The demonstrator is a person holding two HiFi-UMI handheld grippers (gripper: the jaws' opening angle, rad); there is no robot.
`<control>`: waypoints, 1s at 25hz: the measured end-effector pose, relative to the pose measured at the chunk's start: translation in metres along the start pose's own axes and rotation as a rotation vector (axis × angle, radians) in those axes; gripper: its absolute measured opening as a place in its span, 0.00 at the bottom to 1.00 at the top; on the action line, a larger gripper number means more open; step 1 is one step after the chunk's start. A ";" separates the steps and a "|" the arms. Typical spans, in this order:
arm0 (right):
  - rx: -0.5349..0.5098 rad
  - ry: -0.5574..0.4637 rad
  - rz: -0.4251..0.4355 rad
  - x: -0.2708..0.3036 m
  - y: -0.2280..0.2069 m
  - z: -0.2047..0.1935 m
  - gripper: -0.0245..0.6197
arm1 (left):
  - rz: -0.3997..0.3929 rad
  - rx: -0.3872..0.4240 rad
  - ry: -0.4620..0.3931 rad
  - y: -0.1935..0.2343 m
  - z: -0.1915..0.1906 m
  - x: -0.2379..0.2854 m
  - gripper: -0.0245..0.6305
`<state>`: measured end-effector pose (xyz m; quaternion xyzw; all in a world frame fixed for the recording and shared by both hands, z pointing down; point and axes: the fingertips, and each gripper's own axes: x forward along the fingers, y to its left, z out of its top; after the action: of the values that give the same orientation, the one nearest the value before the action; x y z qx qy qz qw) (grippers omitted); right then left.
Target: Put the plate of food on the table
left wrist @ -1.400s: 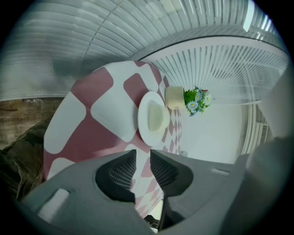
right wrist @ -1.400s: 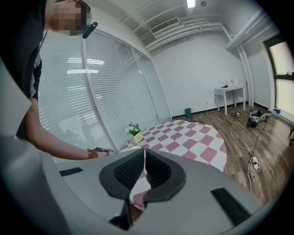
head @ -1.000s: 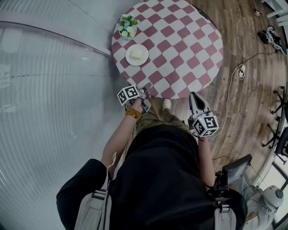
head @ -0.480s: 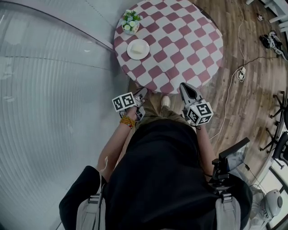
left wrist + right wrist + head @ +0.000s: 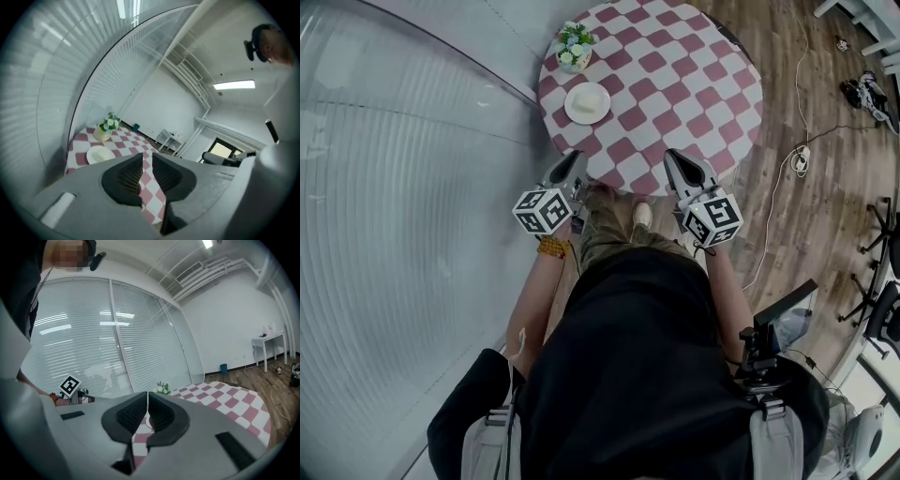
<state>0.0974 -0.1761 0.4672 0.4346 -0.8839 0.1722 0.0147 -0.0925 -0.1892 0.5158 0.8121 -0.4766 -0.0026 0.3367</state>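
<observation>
Looking down, I see the plate of food (image 5: 587, 102) sitting on the round checked counter (image 5: 684, 75) in the upper middle of the frame, just beside a small flower pot (image 5: 572, 49). My left gripper (image 5: 569, 165) and right gripper (image 5: 682, 161) hang by the counter's lower edge. Both are pinched closed on nothing, well apart from the plate.

The head view was dim and grey, with soft sheen on the blinds (image 5: 403, 216). Both gripper views curved strongly into dark corners; a ceiling light (image 5: 234, 85) glared white.
</observation>
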 end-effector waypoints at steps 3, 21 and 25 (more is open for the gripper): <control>-0.040 -0.082 0.014 0.008 0.009 0.039 0.06 | 0.027 0.169 -0.093 -0.009 0.041 -0.013 0.10; -0.400 -0.065 0.181 0.020 0.075 0.065 0.06 | -0.061 0.660 -0.167 -0.098 0.058 -0.017 0.05; -0.368 0.012 0.181 0.022 0.064 0.030 0.06 | -0.054 0.667 -0.109 -0.081 0.030 -0.006 0.05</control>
<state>0.0375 -0.1663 0.4237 0.3422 -0.9358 0.0111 0.0836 -0.0427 -0.1748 0.4459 0.8886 -0.4467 0.1011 0.0265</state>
